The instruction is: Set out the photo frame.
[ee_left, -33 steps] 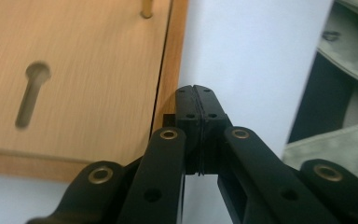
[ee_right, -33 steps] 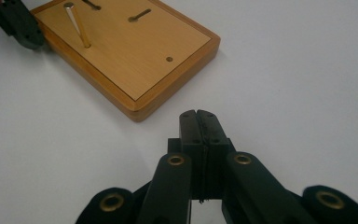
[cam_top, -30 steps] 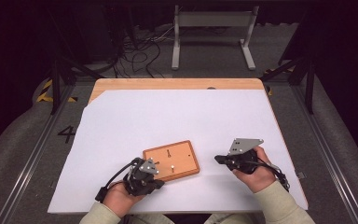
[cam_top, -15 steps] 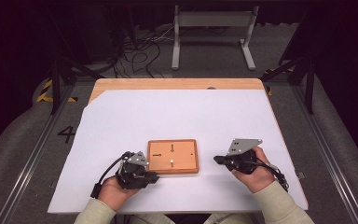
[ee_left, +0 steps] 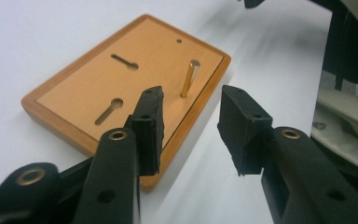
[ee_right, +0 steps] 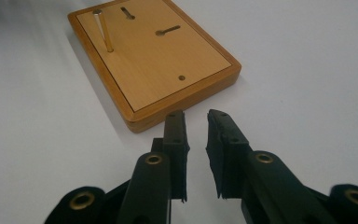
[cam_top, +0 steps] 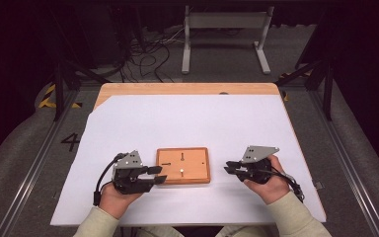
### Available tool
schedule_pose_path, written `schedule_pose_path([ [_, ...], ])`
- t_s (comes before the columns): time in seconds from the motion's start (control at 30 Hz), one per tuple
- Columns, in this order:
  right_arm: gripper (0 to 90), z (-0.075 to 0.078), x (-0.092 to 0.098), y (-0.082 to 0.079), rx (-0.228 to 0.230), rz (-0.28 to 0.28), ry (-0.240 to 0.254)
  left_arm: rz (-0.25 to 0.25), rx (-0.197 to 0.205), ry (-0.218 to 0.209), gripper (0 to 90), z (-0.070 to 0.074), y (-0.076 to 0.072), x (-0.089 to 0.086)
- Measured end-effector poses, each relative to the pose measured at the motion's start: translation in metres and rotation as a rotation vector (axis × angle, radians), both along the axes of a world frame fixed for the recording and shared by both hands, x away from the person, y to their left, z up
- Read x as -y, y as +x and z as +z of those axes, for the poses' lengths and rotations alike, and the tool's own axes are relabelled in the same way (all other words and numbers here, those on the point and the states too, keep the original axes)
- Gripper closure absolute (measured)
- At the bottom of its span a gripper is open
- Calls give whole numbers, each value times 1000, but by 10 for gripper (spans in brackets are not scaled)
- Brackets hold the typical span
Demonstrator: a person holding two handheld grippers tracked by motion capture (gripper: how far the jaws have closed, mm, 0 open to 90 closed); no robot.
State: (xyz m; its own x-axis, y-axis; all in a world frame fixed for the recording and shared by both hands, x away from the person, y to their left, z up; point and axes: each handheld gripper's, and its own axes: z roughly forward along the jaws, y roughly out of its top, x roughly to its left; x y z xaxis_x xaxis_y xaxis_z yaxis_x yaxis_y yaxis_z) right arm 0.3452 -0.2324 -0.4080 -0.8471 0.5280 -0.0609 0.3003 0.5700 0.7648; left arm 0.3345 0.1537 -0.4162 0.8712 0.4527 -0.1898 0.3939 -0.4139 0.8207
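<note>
A small wooden board [cam_top: 183, 165] with two keyhole slots lies flat on the white sheet near the front edge, between my two grippers. A brass pin [ee_left: 189, 78] stands upright in it, and the right gripper view shows the pin [ee_right: 103, 30] at the board's [ee_right: 168, 60] far corner. My left gripper [cam_top: 160, 174] sits at the board's left near corner; its jaws have just been opening and stand apart, pressing on nothing [ee_left: 192, 105]. My right gripper [cam_top: 228, 169] rests a little right of the board. Its jaws have just been opening to a narrow gap with nothing in it [ee_right: 196, 119].
The white sheet [cam_top: 192, 118] covers most of a wooden table whose bare far edge [cam_top: 177, 89] shows. Beyond it are floor cables [cam_top: 143, 54] and a metal stand [cam_top: 224, 29]. Black frame rails run along both sides.
The board went from skewed to square with the table edge. My left gripper let go of its corner, drew back to the left and opened. The right gripper stayed put and parted slightly.
</note>
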Motion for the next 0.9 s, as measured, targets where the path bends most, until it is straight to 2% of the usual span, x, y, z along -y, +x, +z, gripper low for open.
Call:
schedule_pose_path([
  [0.17,754,2,4,1,3,-13,15,-15,23,-56,562,-4,2,7],
  [0.27,750,2,6,2,1,-17,23,0,31,-71,545,-9,4,12],
  [0.43,747,3,8,1,1,-23,30,13,13,-85,546,-14,8,17],
  [0.5,748,4,9,1,1,-25,35,4,5,-97,576,-15,8,22],
  [0.7,750,5,10,1,0,-28,39,-28,18,-71,583,-20,11,37],
  [0.77,750,5,11,1,0,-28,40,-46,42,-55,596,-23,11,44],
  [0.8,751,5,11,0,1,-28,42,-50,66,-37,623,-24,11,49],
  [0.9,754,5,12,0,-3,-29,43,-46,75,-34,636,-27,14,54],
])
